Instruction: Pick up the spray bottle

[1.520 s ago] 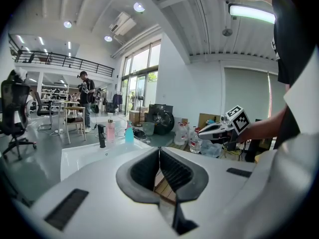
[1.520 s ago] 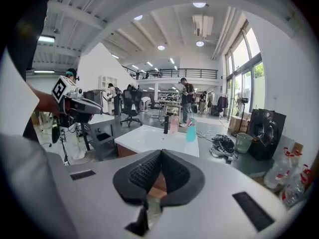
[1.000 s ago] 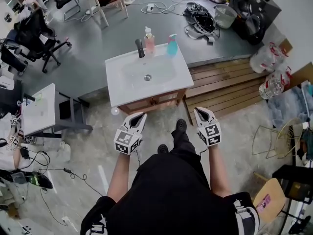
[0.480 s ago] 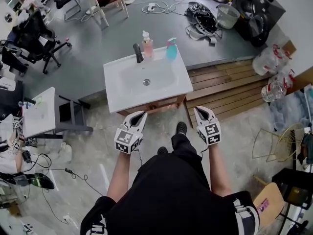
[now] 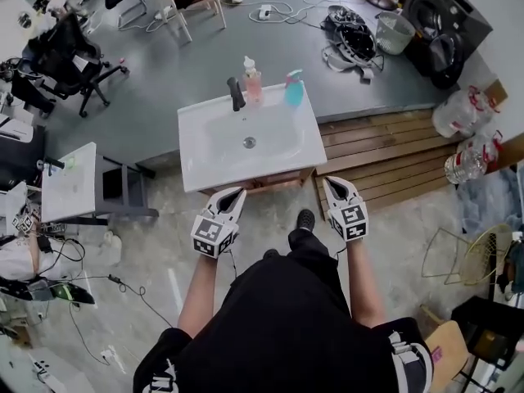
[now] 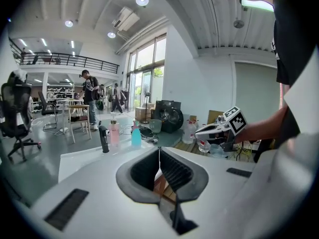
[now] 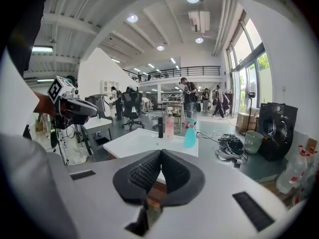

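- An office chair (image 5: 59, 54) stands well off to the far left, on the grey floor.
- Nearer to me on that side is a small white table (image 5: 70, 182), apart from the sink.
- My left tongs (image 5: 237, 193) hang just short of the sink's near edge, towards its left half. The jaws are pressed fully together with nothing between them.
- The sink (image 5: 201, 158) is a white top with a basin, on a wooden cabinet, straight ahead of me.
- A dark tap (image 5: 236, 93) stands upright at the middle of the sink's far edge.
- A pink pump bottle (image 5: 252, 80) is just right of the tap, on the same far edge.
- The spray bottle (image 5: 294, 88) is teal. It stands upright at the sink's far right corner, close beside the pink bottle and well apart from both of my tongs.
- My right tongs (image 5: 332, 184) are level with the left ones, just off the sink's near right corner. Their ribbed pads meet along their length and hold nothing.
- Wooden decking (image 5: 385, 146) runs along the floor to the right of the sink.
- Beyond it, a mesh bin (image 5: 394, 32) sits on the grey floor beside a tangle of cables.
- A black washer (image 5: 446, 23) stands at the far right, next to the bin.
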A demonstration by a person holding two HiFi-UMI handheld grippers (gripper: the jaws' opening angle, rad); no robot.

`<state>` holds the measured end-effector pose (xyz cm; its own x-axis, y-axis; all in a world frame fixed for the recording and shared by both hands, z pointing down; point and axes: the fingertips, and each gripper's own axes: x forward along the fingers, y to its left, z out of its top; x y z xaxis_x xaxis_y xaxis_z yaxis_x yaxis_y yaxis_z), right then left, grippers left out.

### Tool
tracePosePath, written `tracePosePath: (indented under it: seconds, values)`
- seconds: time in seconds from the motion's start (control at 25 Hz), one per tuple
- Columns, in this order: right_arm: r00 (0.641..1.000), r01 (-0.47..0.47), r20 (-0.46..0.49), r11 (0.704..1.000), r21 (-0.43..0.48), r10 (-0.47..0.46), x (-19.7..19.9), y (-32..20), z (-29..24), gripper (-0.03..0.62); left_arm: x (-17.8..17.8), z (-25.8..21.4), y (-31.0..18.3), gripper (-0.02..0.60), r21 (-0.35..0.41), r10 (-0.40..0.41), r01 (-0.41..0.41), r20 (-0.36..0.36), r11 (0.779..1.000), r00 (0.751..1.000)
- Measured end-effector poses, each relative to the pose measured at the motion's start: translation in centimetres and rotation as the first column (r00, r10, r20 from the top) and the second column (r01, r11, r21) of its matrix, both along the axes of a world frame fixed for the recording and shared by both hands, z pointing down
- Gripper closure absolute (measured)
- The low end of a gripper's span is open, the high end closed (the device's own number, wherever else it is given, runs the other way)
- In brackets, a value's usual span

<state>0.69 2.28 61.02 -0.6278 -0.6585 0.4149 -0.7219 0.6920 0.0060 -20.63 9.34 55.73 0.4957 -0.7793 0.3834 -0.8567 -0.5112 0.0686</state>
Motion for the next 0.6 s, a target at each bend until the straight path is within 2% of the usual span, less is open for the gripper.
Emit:
tracePosePath:
  seconds: [0.24, 0.6]
  values:
    - [0.998, 0.058, 0.012, 0.998, 0.018, -0.058, -0.5, -4.3, -0.6, 0.577, 1.1, -0.9, -3.2, 0.558, 0.013, -0.031, 0.031, 0.019, 0.999, 0.999]
    - [0.995, 0.103, 0.006, 0.994, 0.028, -0.103, 2.6, -10.0, -1.7, 0.577, 3.9, -2.1, -8.0, 0.558, 0.036, -0.092, 0.092, 0.004, 0.995, 0.996]
